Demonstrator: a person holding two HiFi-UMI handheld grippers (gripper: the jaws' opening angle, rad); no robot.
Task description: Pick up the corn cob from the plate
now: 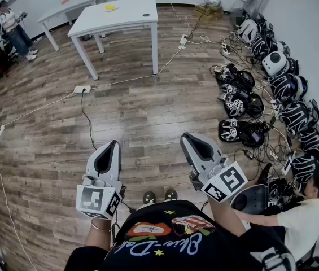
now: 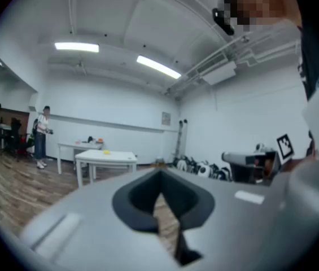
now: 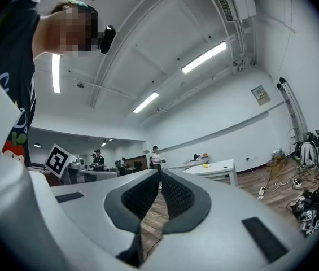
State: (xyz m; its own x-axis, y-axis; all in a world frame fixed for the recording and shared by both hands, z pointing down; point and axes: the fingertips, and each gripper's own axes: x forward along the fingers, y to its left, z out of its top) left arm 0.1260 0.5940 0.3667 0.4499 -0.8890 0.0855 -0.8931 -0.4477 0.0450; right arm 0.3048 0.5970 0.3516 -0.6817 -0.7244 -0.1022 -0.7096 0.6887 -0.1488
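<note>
You stand well away from the white table (image 1: 122, 17), so both tongs are empty. The left gripper (image 1: 114, 144) and the right gripper (image 1: 186, 136) have their jaws pressed together and point level toward the table. The yellow spot near its far edge is, I judge, the corn cob (image 1: 110, 7).

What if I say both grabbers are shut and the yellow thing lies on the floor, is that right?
Not quite. The head view shows the yellow thing lying on top of the white table instead. The left grabber and right grabber are shut.
</note>
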